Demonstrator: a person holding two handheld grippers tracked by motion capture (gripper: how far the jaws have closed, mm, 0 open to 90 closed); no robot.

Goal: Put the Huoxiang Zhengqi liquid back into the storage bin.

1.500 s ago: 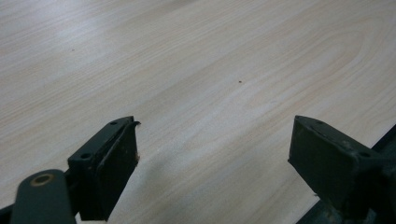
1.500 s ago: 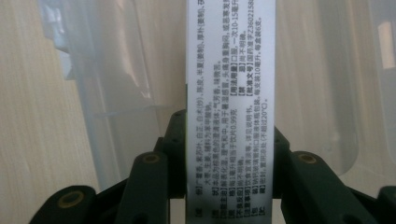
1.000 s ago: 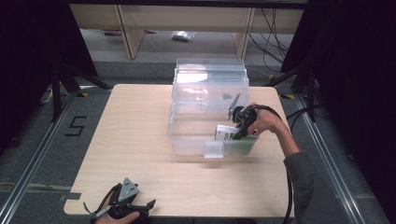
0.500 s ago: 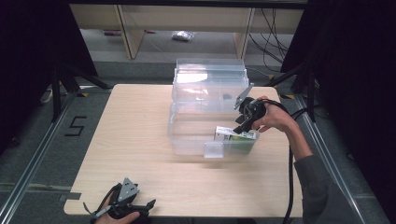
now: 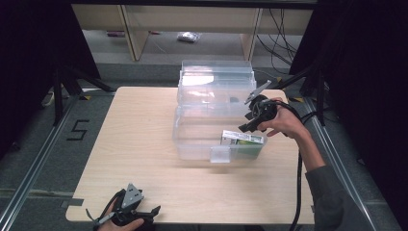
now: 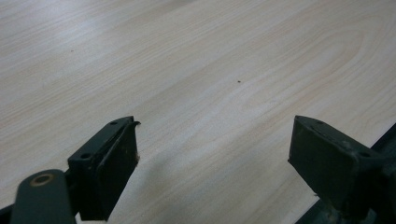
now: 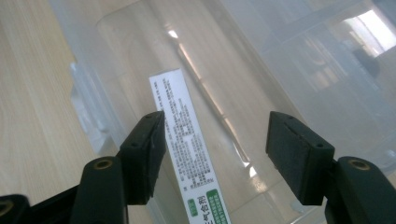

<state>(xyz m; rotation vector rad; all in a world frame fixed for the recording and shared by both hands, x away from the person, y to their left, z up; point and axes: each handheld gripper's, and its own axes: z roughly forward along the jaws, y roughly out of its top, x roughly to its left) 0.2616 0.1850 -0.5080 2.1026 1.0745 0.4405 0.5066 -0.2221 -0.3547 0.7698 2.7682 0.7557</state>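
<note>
Up come the right tongs (image 5: 253, 117), jaws just opened and empty; the white-and-green box (image 5: 243, 138) lies below in the clear bin (image 5: 202, 139). Left tongs (image 5: 144, 214) gape at the bench's (image 5: 139, 139) near edge.

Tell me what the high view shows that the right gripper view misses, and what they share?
High view alone: the whole wooden table, the person's hands, the left hand-held gripper resting open at the near edge, the right hand-held gripper raised above the bin, and shelving behind.

Right gripper view alone: the box's small printed text close up, framed by open jaws with nothing between them.

Both: the clear plastic bin with the white-and-green box lying inside.
</note>
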